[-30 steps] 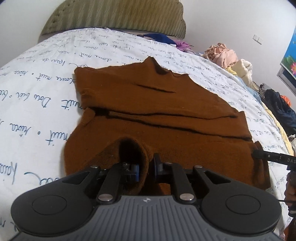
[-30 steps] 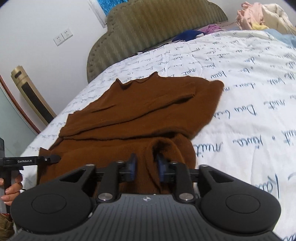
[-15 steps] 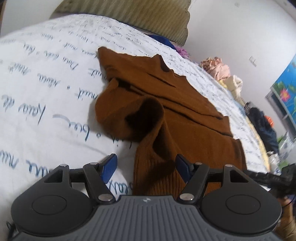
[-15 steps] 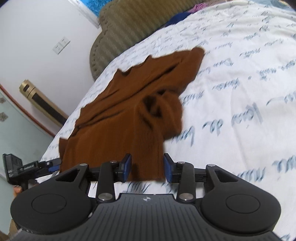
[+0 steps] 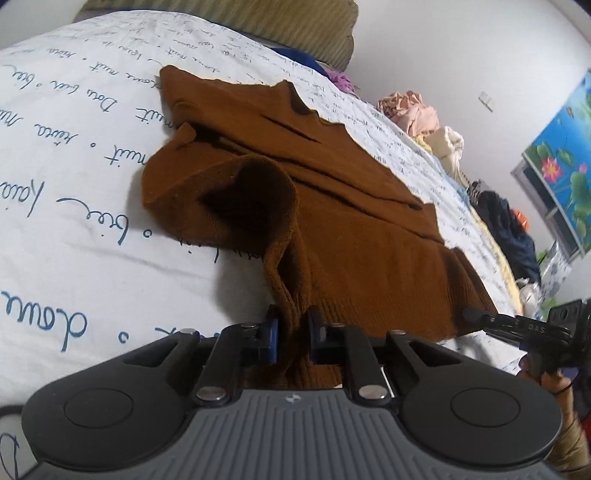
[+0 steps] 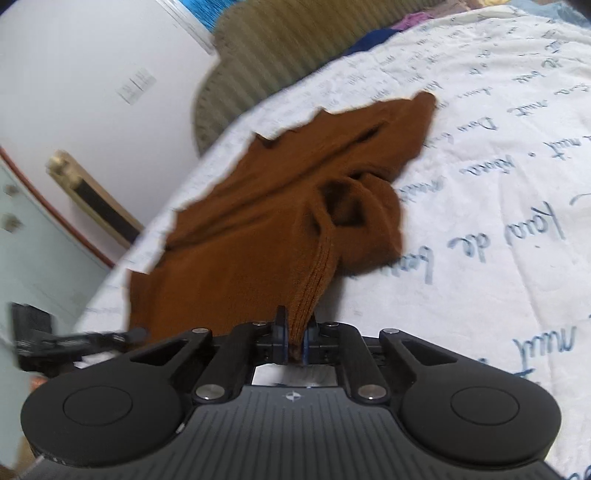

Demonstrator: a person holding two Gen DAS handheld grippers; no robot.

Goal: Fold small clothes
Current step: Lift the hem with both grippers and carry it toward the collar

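A brown knitted sweater [image 5: 351, 229] lies spread on the white bed sheet [image 5: 74, 155] with blue writing, its neck toward the headboard. My left gripper [image 5: 293, 334] is closing, its blue pads pressing the ribbed hem at the near left corner. My right gripper [image 6: 293, 341] is closing too, pinching a gathered fold of the hem of the sweater [image 6: 258, 229]. On each side a loose loop of cloth bulges just beyond the pinch. Each view shows the other gripper at the far hem corner: the right gripper [image 5: 471, 314] and the left gripper [image 6: 138, 333].
A padded olive headboard [image 5: 258, 14] stands at the far end of the bed. Heaps of other clothes [image 5: 413, 107] and dark garments [image 5: 506, 229] lie along one side. A tall gold and black appliance [image 6: 96, 199] stands by the wall.
A second ago both grippers were shut on cloth; half a second ago both stood open over the hem. Now both have closed on the hem, nearer the bed's front edge.
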